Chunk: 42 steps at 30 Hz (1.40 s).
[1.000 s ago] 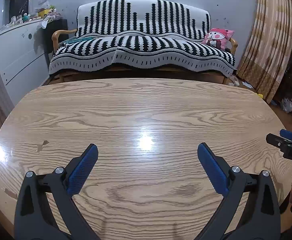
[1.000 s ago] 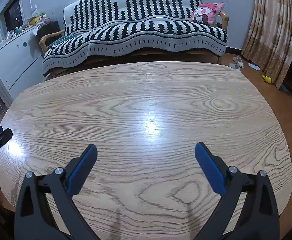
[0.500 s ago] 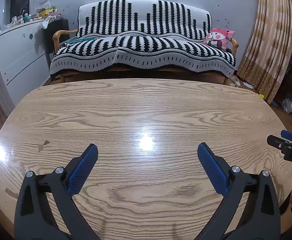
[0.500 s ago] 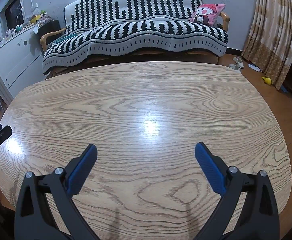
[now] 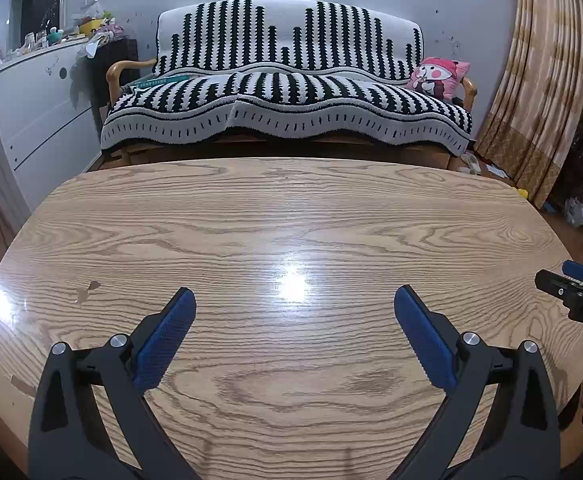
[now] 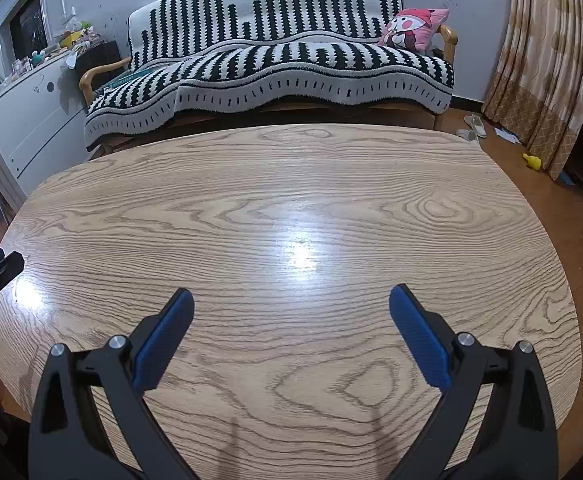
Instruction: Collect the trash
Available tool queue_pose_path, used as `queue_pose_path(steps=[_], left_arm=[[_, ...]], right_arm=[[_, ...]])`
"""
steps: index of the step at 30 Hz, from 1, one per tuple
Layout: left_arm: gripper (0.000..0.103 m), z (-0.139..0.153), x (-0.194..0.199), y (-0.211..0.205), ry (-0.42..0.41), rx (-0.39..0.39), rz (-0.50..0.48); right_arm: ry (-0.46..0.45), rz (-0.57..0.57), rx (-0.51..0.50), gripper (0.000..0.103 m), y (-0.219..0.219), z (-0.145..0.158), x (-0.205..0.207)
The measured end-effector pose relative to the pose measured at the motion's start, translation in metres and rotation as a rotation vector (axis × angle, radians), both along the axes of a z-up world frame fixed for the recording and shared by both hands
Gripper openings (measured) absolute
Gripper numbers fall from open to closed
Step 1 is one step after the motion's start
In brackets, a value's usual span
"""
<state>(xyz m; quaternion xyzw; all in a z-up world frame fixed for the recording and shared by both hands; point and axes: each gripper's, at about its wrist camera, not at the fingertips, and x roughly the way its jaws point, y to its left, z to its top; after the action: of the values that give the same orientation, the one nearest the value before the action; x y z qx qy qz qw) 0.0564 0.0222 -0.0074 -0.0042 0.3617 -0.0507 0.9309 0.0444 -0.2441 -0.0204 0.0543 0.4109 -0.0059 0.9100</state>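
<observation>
My left gripper [image 5: 294, 304] hovers open over the near part of a wooden oval table [image 5: 291, 208], nothing between its blue pads. My right gripper [image 6: 290, 302] is open too, above the same table [image 6: 275, 184], and holds nothing. The tip of the right gripper shows at the right edge of the left wrist view, and the tip of the left gripper at the left edge of the right wrist view. No trash shows on the tabletop in either view. A small dark mark [image 5: 87, 290] sits on the wood at the left.
Beyond the table's far edge stands a sofa [image 5: 287, 92] under a black-and-white striped cover with a pink cushion [image 5: 439, 78]. White cabinets [image 5: 39, 108] line the left wall, curtains [image 5: 539, 92] hang right. Slippers [image 6: 473, 126], paper and a small yellow toy [image 6: 531, 160] lie on the floor.
Both views have shifted very slightly; the grippers stay open and hold their places over the table.
</observation>
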Motion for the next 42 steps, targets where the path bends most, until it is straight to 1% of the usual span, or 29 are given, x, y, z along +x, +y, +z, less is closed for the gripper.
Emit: queue_pose_path(steps=[42], left_arm=[[0.096, -0.0003, -0.0042, 0.0019, 0.004, 0.003, -0.001]], right_arm=[[-0.003, -0.003, -0.005, 0.095, -0.0094, 0.0031, 0.0006]])
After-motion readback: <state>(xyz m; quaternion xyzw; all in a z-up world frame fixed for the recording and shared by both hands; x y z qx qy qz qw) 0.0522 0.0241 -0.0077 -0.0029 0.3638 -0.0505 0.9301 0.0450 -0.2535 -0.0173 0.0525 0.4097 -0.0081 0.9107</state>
